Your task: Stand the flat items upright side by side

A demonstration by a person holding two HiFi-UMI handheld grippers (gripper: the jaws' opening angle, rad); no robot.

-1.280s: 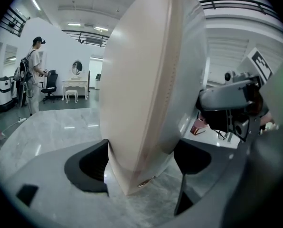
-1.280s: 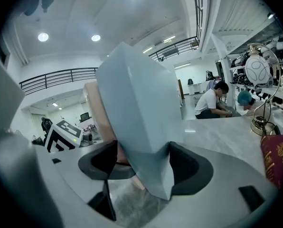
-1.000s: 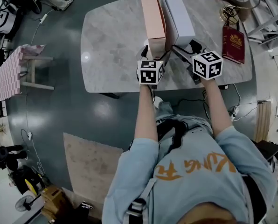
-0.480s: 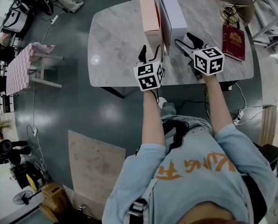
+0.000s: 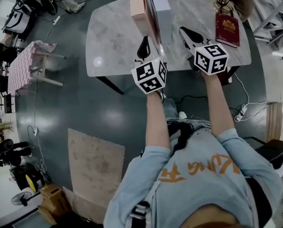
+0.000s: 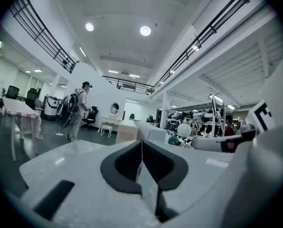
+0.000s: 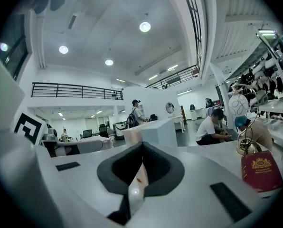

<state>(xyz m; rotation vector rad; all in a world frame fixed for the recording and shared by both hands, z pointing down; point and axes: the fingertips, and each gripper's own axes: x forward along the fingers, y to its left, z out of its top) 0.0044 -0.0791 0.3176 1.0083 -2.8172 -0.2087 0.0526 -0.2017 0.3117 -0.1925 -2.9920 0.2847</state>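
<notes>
While upright, boxes point(image 5: 138, 9) lengthwise away.

A red book point(image 5: 227, 29) lies flat near the bench's point(image 5: 113, 37) right edge. Off its left edge a small checked-cloth table point(image 5: 23, 65) stands on the floor.

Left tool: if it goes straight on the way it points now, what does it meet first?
Probably the near end of the pink box, close to its border with the white box; the left tool, shut and empty, aims about there. Depth is unclear.
</notes>
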